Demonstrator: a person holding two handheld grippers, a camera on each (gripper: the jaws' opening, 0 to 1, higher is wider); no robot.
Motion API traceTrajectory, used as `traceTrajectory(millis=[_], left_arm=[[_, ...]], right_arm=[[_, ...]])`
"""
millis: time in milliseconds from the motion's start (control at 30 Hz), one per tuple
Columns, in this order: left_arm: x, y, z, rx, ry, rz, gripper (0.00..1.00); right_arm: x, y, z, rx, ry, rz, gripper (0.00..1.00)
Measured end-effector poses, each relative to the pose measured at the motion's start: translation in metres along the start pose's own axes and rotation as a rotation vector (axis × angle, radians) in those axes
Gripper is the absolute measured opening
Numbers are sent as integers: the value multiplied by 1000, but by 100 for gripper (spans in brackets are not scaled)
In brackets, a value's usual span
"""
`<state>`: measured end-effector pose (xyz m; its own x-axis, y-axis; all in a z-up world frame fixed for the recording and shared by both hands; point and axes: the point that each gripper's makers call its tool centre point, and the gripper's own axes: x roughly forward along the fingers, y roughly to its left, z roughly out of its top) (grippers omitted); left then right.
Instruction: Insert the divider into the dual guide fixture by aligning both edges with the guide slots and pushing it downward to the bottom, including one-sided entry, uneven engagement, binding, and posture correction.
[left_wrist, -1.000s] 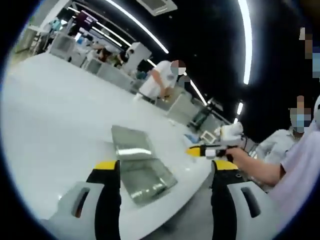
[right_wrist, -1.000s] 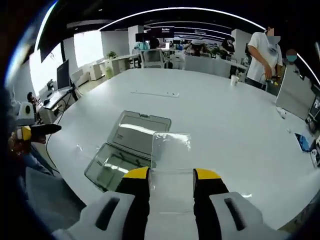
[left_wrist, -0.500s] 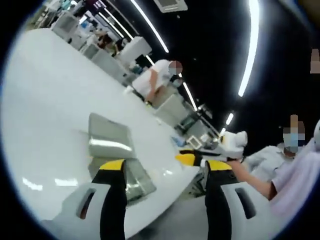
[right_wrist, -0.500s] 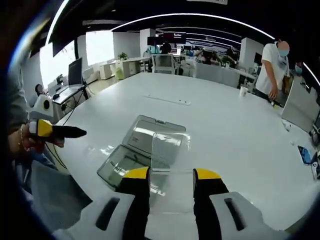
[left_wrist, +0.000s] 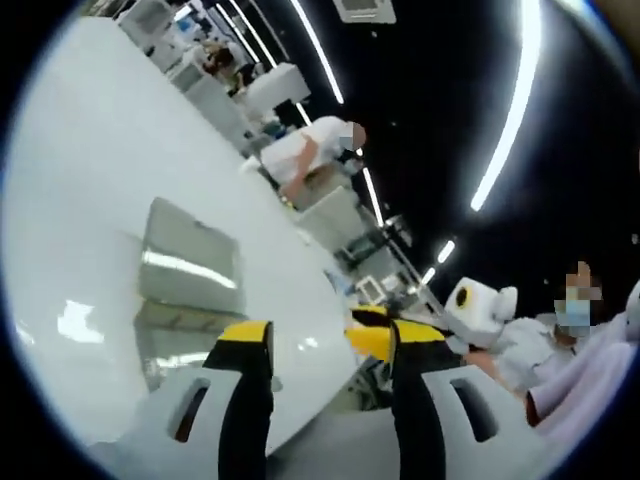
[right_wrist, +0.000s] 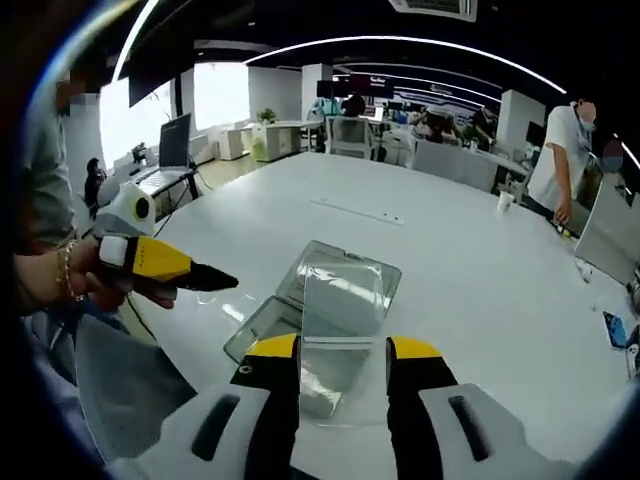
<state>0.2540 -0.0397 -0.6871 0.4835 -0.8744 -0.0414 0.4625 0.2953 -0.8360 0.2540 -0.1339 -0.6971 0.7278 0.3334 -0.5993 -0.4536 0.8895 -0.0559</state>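
Left claw (right_wrist: 225, 283) nears clear divider (right_wrist: 343, 300).

A white table (right_wrist: 470, 270) bears an open clear fixture (right_wrist: 330, 300).

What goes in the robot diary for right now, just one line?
right claw: holds clear divider | left claw: empty | clear box: open on table

Both tools share one build. The right gripper (right_wrist: 343, 350) has two black jaws capped with yellow tips, rising from pale grey housings at the bottom of the right gripper view, each housing cut by a dark oblong slot. The left gripper (right_wrist: 165, 268), at that view's left edge, shows a yellow body tapering to black tips. The hand (right_wrist: 60, 285) around it wears a thin beaded bracelet, under a grey sleeve (right_wrist: 40, 180).
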Motion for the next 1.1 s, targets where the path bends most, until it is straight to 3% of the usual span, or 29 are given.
traceTrajectory(millis=[267, 600, 833, 1100], left_arm=[[22, -5, -8, -63, 27, -18, 29], [40, -10, -17, -135, 43, -35, 24], [46, -12, -26, -174, 66, -42, 19], [46, -10, -25, -212, 60, -39, 12]], right_arm=[[-2, 13, 3, -38, -4, 21, 29], [-3, 24, 2, -73, 1, 40, 29], [-3, 28, 1, -114, 5, 39, 29], [-4, 35, 4, -146, 0, 49, 29]])
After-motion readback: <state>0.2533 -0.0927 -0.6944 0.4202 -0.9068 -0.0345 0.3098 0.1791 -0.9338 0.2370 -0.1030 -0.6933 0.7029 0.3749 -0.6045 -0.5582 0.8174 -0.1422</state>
